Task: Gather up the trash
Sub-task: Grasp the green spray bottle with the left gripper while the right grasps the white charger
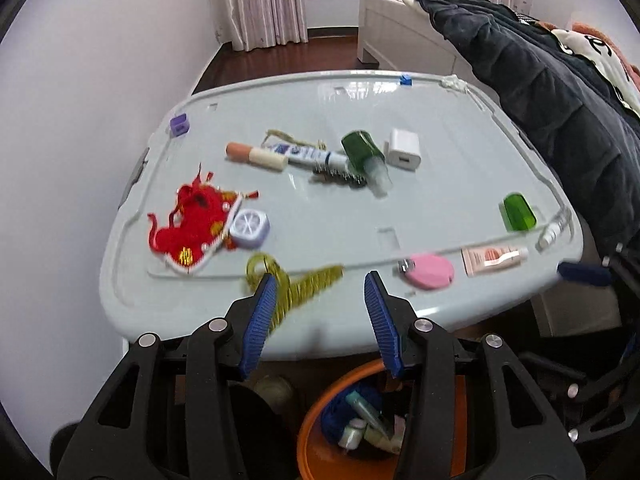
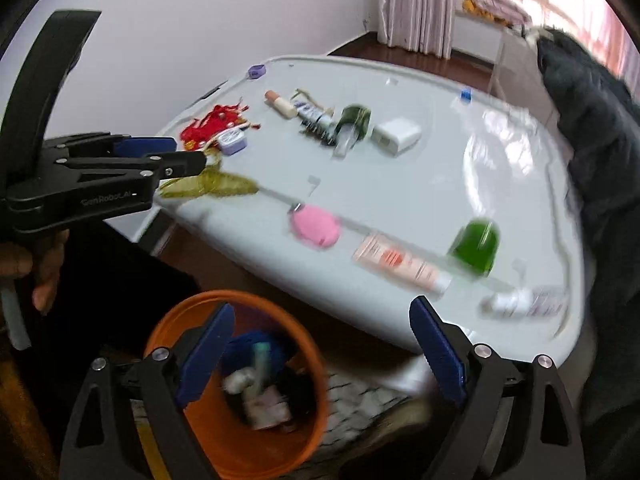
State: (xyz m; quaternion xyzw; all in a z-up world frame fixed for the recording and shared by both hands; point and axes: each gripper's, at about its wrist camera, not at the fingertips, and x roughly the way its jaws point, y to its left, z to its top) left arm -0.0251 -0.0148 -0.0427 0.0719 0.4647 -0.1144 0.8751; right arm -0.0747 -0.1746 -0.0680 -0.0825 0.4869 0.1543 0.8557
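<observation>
Both jaws gape empty above the orange bin (image 2: 240,380), beside the cluttered grey lid (image 1: 440,184).

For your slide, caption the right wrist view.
Open right gripper above an orange bin, cluttered table ahead.

A: Where does your left wrist view sit?
B: Above the near edge of the pale bench (image 1: 440,208), tilted steeply down and close in; the orange bin (image 1: 316,412) lies at six o'clock under your left claw (image 1: 320,292).
A: And the right one?
B: Same edge, aimed toward eleven o'clock; your left claw (image 2: 188,156) shows at nine o'clock. Both views share the bench (image 2: 432,184), the bin (image 2: 256,444) and the pink disc (image 1: 430,270) (image 2: 316,226).
</observation>
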